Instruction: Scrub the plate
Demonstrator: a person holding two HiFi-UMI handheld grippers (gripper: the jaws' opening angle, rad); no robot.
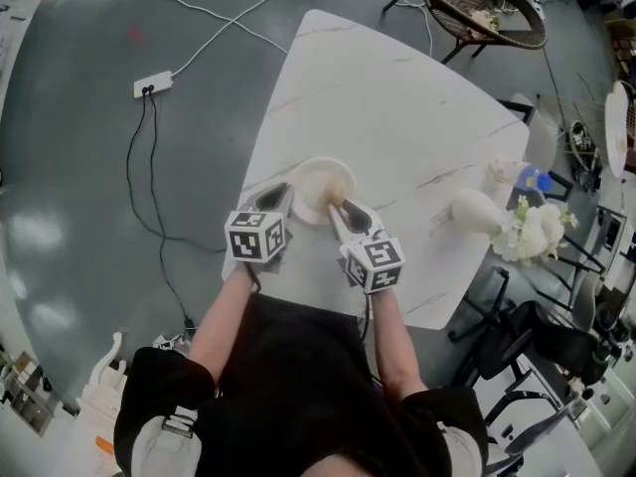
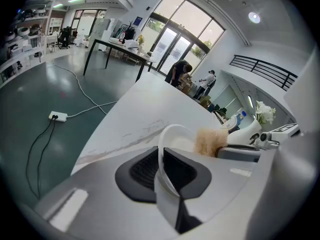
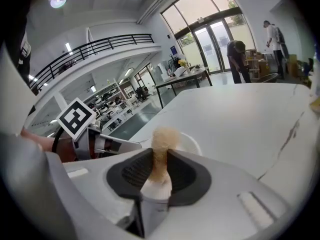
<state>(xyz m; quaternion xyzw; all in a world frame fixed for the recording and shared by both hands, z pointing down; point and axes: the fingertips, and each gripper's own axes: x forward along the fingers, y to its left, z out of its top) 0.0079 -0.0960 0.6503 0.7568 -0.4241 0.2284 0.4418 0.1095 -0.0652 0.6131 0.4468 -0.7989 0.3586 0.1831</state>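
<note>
A small white plate (image 1: 316,181) lies near the front edge of the white marble table (image 1: 388,97). My left gripper (image 1: 282,197) is shut on the plate's left rim; in the left gripper view the thin rim (image 2: 161,159) stands between the dark pads. My right gripper (image 1: 336,210) is shut on a beige scrubbing sponge (image 1: 336,203), whose tip rests on the plate's inner face. In the right gripper view the sponge (image 3: 161,146) sticks up between the pads, with the plate (image 3: 194,144) behind it. From the left gripper view the sponge (image 2: 209,141) touches the plate.
A white vase (image 1: 475,211) with white flowers (image 1: 537,231) and a blue-capped bottle (image 1: 534,180) stand at the table's right edge. A wicker chair (image 1: 487,8) is beyond the far corner. A power strip (image 1: 152,84) and cables lie on the floor to the left.
</note>
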